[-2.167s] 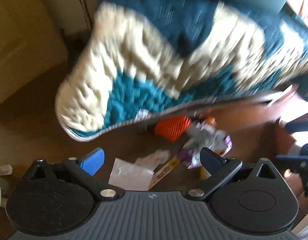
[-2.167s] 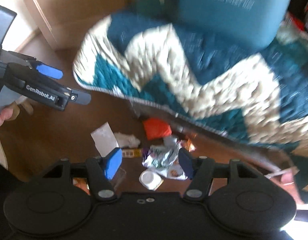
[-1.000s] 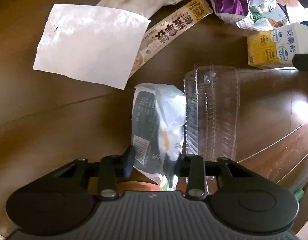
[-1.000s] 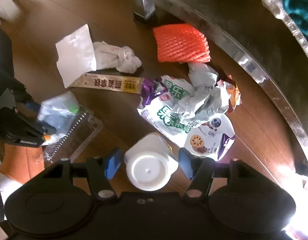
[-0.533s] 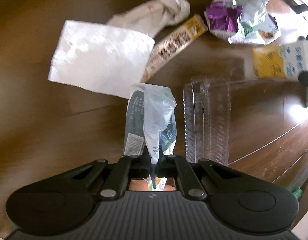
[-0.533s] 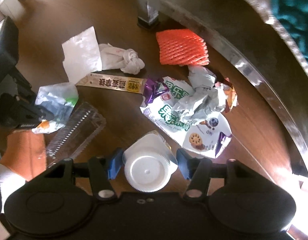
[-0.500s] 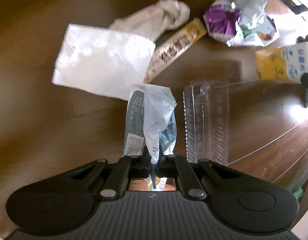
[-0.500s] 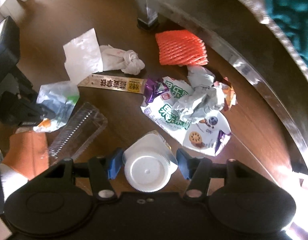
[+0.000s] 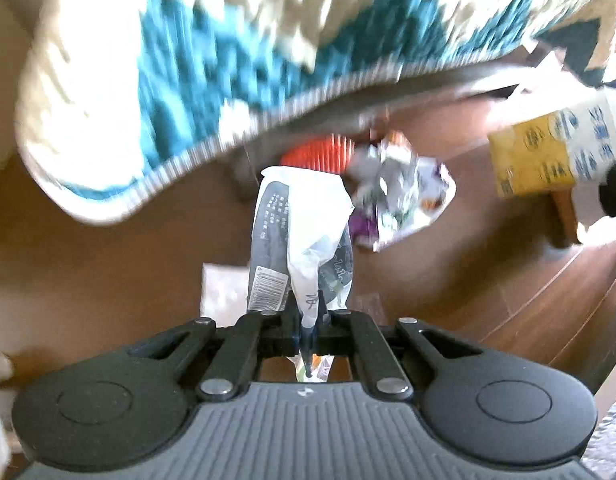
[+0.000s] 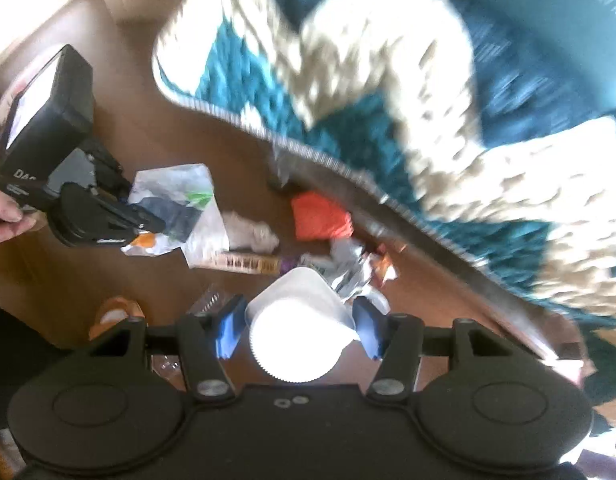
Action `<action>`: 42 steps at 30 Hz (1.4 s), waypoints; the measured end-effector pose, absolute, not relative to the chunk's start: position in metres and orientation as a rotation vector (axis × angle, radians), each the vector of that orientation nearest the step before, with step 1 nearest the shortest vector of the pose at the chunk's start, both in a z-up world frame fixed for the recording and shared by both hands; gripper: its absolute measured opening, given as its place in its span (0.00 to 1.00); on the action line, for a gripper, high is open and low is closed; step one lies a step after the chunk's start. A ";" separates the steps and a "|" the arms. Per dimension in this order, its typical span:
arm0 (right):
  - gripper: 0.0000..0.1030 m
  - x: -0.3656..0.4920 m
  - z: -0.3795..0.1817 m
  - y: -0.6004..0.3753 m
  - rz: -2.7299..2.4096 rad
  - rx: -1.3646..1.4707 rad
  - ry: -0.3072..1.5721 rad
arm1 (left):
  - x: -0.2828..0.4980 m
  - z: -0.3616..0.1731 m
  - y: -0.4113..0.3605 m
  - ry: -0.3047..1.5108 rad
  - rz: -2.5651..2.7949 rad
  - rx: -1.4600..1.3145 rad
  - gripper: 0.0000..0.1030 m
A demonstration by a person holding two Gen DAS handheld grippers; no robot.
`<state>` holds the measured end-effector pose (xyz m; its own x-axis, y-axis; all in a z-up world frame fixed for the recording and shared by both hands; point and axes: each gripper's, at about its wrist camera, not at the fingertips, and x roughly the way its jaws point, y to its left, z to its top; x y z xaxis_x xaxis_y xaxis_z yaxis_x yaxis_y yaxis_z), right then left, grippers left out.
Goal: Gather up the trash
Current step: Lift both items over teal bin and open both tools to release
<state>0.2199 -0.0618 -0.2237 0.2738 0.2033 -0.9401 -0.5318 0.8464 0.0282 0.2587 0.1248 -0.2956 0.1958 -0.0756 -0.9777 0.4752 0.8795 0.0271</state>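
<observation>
Strong daylight floods both wrist views, burning the cream patches of the teal and cream blanket [image 9: 187,60] to pure white. The blanket is smeared by heavy motion blur, as is the litter on the brown wooden floor [image 9: 87,248]. Glare whitens the white cap [image 10: 295,344] and streaks the boards at the right. Fisheye bending curves every edge; only the black gripper bodies look sharp.

Teal-and-cream cushion [image 9: 195,60], brown wooden floor [image 9: 107,248]
</observation>
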 end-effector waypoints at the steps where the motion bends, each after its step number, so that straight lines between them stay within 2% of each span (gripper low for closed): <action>1: 0.55 0.216 -0.209 -0.066 0.503 -0.314 1.181 | 0.259 -0.278 0.120 1.296 -0.393 0.366 0.05; 13: 0.55 0.156 -0.037 -0.125 0.477 -0.313 0.874 | 0.222 -0.072 0.059 0.999 -0.353 0.211 0.05; 26: 0.55 0.143 0.120 -0.179 0.381 -0.293 0.472 | 0.191 0.081 0.008 0.728 -0.328 0.188 0.05; 35: 0.55 0.197 0.171 -0.177 0.321 -0.338 0.345 | 0.243 0.163 -0.017 0.619 -0.263 0.160 0.05; 42: 0.55 0.254 0.177 -0.174 0.264 -0.298 0.336 | 0.307 0.175 -0.032 0.625 -0.213 0.176 0.05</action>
<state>0.2537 -0.1743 0.1770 0.9106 0.2036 -0.3597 -0.3014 0.9225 -0.2409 0.3070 -0.0319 0.1745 0.7903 -0.1444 -0.5955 0.2500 0.9632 0.0982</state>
